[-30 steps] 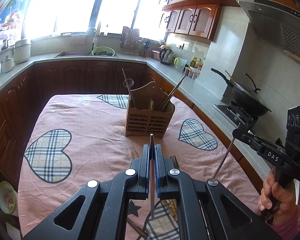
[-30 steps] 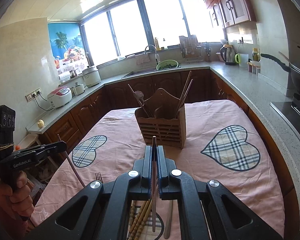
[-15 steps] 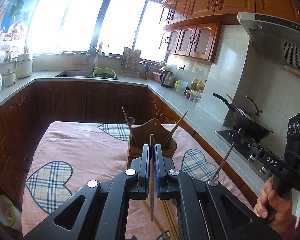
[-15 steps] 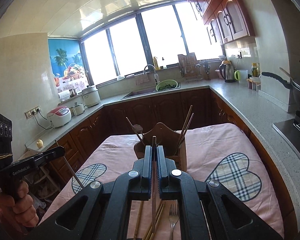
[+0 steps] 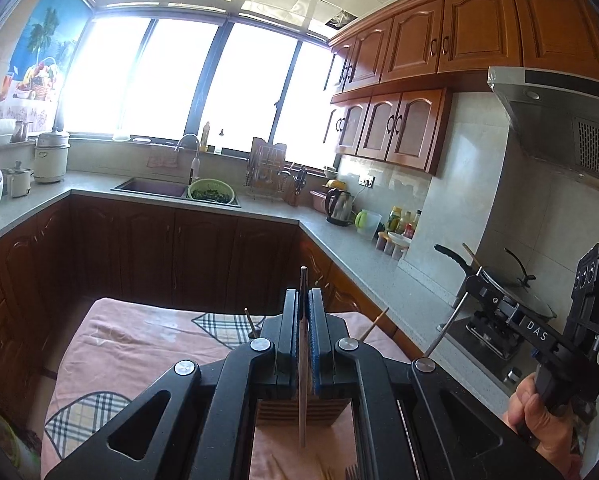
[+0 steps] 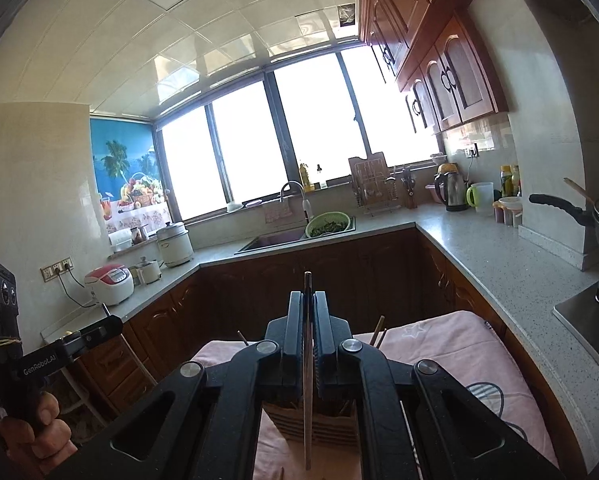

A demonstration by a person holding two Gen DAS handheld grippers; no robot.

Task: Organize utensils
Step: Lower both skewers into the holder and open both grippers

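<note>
My left gripper (image 5: 303, 296) is shut on a thin chopstick (image 5: 302, 400) that stands upright between its pads. Below its jaws, mostly hidden, is the slatted wooden utensil holder (image 5: 323, 414) on the pink plaid-heart tablecloth (image 5: 139, 344); stick tips (image 5: 373, 322) poke out of it. My right gripper (image 6: 308, 298) is shut on another chopstick (image 6: 308, 420), above the same holder (image 6: 327, 424). Each view shows the other gripper off to the side: the right one (image 5: 473, 280) with its slanted chopstick (image 5: 445, 326), the left one (image 6: 113, 324) in a hand.
A fork (image 5: 351, 472) and loose chopsticks (image 5: 323, 466) lie on the cloth near the front edge. A wok (image 5: 515, 300) sits on the stove at the right. A grey counter (image 6: 499, 264) with kettle and sink (image 5: 159, 190) wraps around the table.
Both grippers have risen and tipped upward with their chopsticks. The holder and table have slid down the views, so the holder now sits under the jaws.
</note>
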